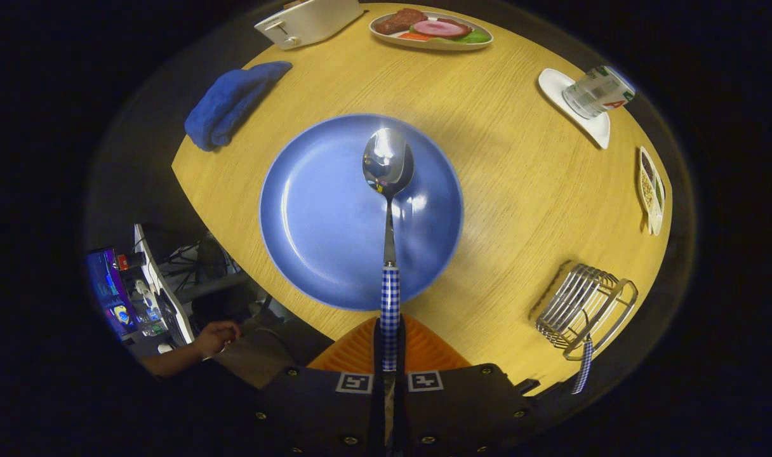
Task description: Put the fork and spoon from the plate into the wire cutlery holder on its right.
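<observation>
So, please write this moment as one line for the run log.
gripper: shut on spoon handle | spoon: lifted above blue plate | wire cutlery holder: checked handle sticking out | next: likely carry spoon to holder

Warm overhead light on the table (pixel 487 190), glare on the spoon (pixel 388 166) and plate (pixel 310 209), strong fisheye bending, dim soft surroundings

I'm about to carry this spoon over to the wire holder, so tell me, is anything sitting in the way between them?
Nothing visible is. The gripper is shut on the spoon, held above the blue plate. Between it and the wire cutlery holder lies bare table. A checked handle already hangs out of the holder's near side.
</observation>
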The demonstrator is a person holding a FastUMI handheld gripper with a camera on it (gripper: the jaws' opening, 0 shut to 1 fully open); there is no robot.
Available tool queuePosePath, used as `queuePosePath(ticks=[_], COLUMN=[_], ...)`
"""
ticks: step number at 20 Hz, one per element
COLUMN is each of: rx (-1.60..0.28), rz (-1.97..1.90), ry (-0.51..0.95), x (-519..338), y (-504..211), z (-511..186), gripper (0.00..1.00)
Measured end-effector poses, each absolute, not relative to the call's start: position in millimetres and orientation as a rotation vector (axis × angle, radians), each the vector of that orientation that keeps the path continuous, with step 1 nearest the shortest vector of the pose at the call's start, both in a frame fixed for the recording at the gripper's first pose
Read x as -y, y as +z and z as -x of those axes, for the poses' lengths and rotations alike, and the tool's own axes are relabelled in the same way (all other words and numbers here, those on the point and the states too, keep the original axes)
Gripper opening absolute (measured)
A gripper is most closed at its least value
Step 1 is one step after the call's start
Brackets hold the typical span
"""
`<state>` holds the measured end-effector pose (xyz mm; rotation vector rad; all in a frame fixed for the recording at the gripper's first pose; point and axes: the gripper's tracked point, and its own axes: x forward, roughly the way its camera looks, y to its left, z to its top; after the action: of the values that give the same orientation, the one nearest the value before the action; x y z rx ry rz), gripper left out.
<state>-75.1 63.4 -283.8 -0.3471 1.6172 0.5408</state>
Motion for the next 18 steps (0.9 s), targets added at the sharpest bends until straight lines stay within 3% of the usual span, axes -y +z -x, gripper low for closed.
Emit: queuePosePath(ticks=[18], rx=[-1.677], rz=[0.183], ry=[0.404], x=[60], y=[-216], z=[125], gripper=[0.06])
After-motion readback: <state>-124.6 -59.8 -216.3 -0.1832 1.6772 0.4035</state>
